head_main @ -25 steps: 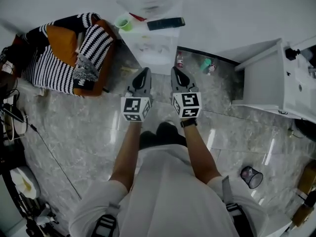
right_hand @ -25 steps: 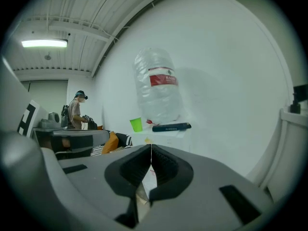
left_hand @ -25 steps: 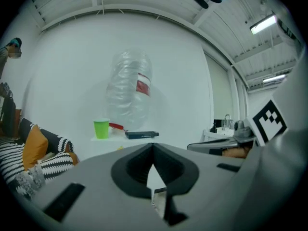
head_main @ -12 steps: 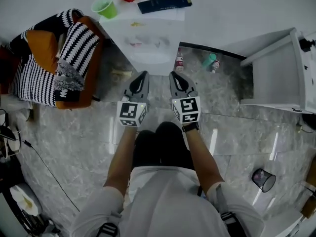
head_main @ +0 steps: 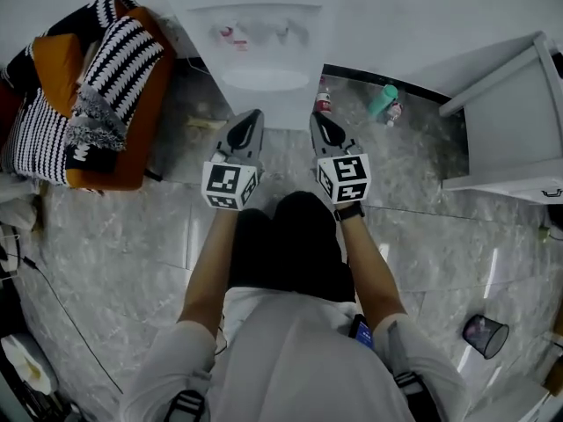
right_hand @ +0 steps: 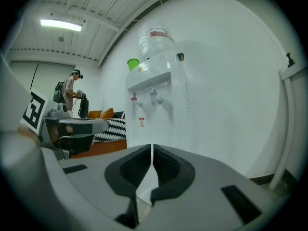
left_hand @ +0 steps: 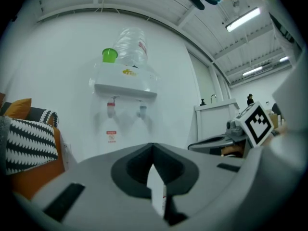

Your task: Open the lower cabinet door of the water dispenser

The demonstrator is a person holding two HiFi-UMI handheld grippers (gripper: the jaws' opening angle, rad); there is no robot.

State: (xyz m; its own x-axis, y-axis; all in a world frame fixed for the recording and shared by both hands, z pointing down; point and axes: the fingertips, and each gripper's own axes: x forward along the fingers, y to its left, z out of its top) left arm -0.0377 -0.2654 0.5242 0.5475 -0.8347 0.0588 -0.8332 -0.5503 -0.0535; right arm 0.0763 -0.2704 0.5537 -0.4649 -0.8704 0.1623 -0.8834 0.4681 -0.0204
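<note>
The white water dispenser stands against the wall straight ahead, with its taps and drip tray facing me. In the left gripper view the dispenser carries a clear bottle and a green cup on top, and its plain lower front shows below the taps. My left gripper and right gripper are held side by side, both pointing at the dispenser's lower front, a short way from it. Both are shut on nothing, as the left gripper and right gripper show in their own views. No door handle is visible.
An orange armchair with striped cushions stands left of the dispenser. A small bottle and a teal bottle sit on the floor to its right. Further right is a white cabinet. A dark cup lies on the marble floor. A person stands far off.
Both grippers have sunk together as the person crouched. The dispenser's bottle, green cup and top objects have slid out of the head view; its taps and tray now show.
</note>
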